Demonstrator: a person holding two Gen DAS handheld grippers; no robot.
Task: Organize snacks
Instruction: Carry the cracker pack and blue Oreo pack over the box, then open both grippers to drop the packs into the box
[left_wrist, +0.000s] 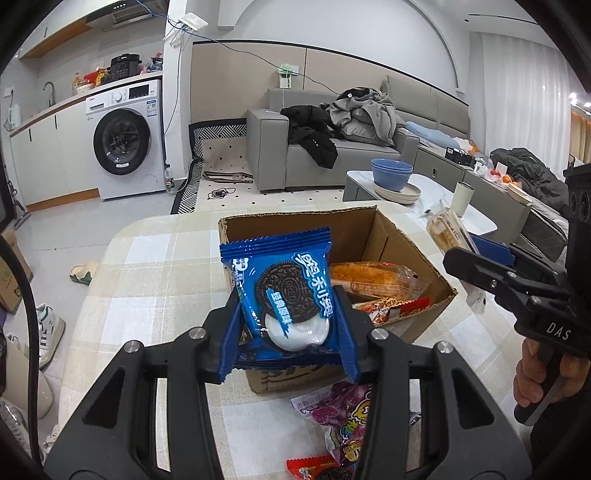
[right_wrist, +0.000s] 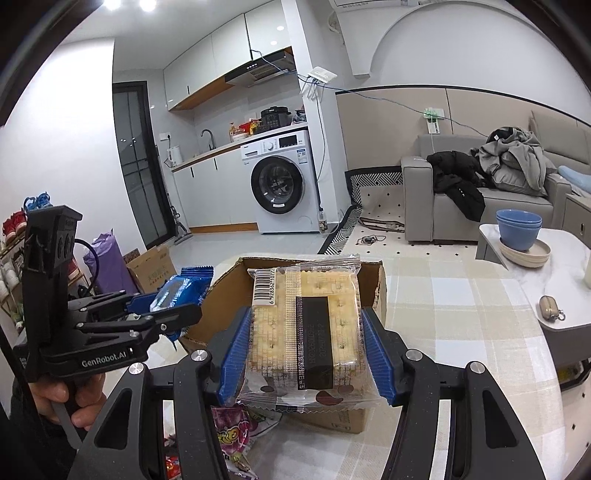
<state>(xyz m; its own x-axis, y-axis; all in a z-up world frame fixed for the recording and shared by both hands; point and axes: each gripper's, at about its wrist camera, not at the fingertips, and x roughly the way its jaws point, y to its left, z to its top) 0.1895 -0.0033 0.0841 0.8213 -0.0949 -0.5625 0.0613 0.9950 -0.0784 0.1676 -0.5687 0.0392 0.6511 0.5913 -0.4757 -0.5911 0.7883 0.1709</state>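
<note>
My left gripper (left_wrist: 286, 332) squeezes a shiny blue cookie packet (left_wrist: 282, 295) with a picture of a dark round cookie and white cream on it. The blue pads press both sides of the packet, and it stands up straight between them. The packet is in the air, at the near edge of the open brown cardboard box (left_wrist: 406, 236).

My right gripper (right_wrist: 304, 354) squeezes a clear plastic packet of pale square crackers (right_wrist: 304, 325) with a black label and a barcode on it. Its blue pads press both sides of this packet too. This packet is also in the air, at the near side of the same box.

Inside the box lies a clear bag with an orange-brown bread stick (left_wrist: 373, 278) and a red and see-through snack packet (left_wrist: 395, 308) next to it.

The box sits on a table with a cream and grey checked cloth (left_wrist: 147, 280). In front of the box, on the cloth, lie a purple candy bag (left_wrist: 351, 413) and a small red packet (left_wrist: 314, 467).

A hand (left_wrist: 543, 373) holds the handle of my right gripper at the edge of the left camera's picture.
</note>
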